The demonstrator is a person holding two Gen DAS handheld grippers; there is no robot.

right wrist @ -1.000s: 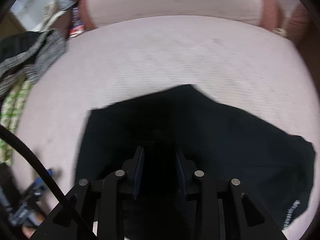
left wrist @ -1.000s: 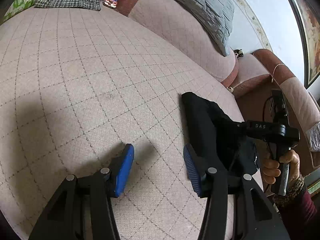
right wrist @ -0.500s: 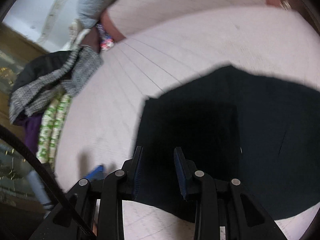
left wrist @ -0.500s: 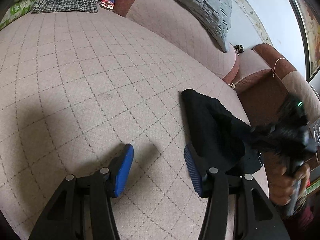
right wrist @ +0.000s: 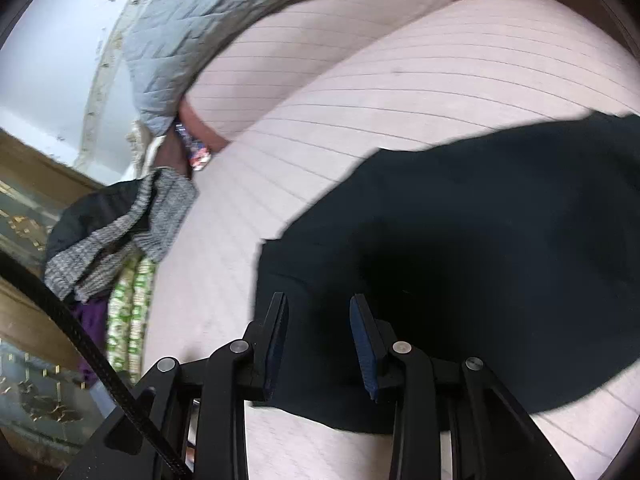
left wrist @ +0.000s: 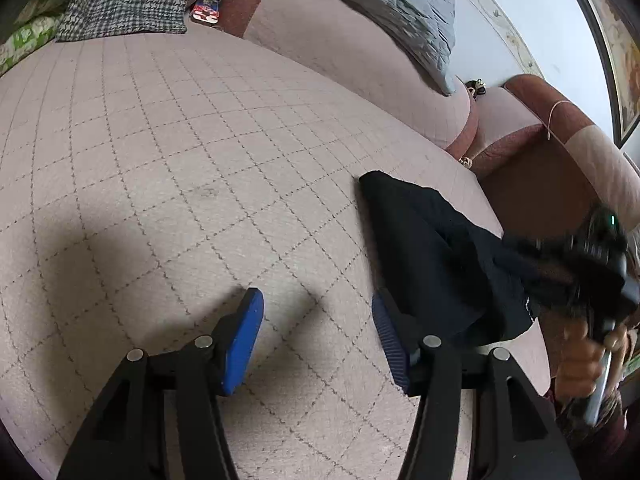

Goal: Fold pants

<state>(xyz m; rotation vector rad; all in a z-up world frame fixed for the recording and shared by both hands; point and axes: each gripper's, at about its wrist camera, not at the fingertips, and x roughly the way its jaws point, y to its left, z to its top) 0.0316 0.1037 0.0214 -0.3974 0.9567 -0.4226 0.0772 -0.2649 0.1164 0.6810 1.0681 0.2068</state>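
Note:
The black pants lie folded in a compact pile on the pink quilted sofa seat, near its right front edge. My left gripper is open and empty, low over the bare seat just left of the pants. In the right wrist view the pants fill the right half. My right gripper is open above their near left corner, holding nothing. The right gripper also shows blurred in the left wrist view, held by a hand at the pants' right side.
A grey quilted cushion leans on the sofa back. A pile of clothes, with a houndstooth piece and a green-patterned cloth, sits at the seat's far left end. The sofa armrest rises to the right.
My right gripper has lifted off the pants and swung left, its jaws a little wider. The pants stay on the seat. My left gripper has barely moved.

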